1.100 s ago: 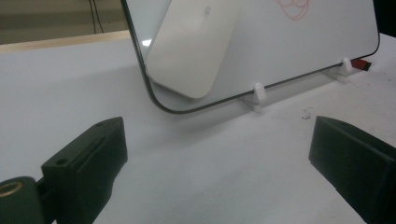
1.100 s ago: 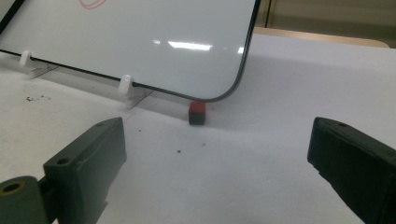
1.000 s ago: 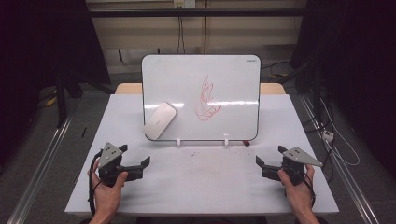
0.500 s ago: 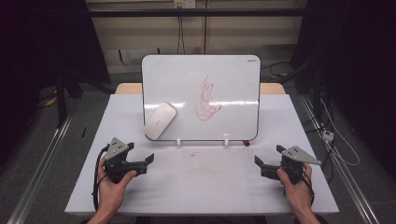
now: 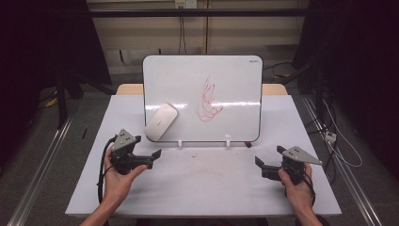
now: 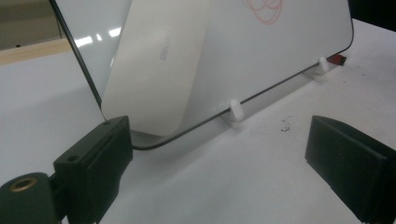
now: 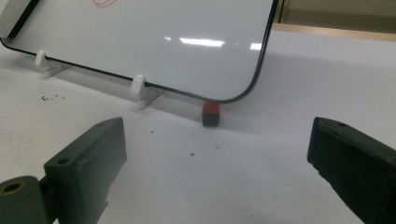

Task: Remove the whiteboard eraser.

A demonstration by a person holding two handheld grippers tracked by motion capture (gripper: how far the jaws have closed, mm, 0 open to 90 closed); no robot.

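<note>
A white eraser (image 5: 161, 122) clings to the whiteboard's (image 5: 226, 75) lower left corner, near the table's (image 5: 202, 188) far edge. Left gripper (image 5: 153, 154) has just reopened, empty; right gripper (image 5: 258, 162) gapes empty. Red scribble (image 5: 207, 101); eraser lettering unreadable.

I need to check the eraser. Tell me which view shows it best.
The high view: the whole white eraser shows, stuck low on the whiteboard's left side. The left gripper view has it close, top cut off.
</note>
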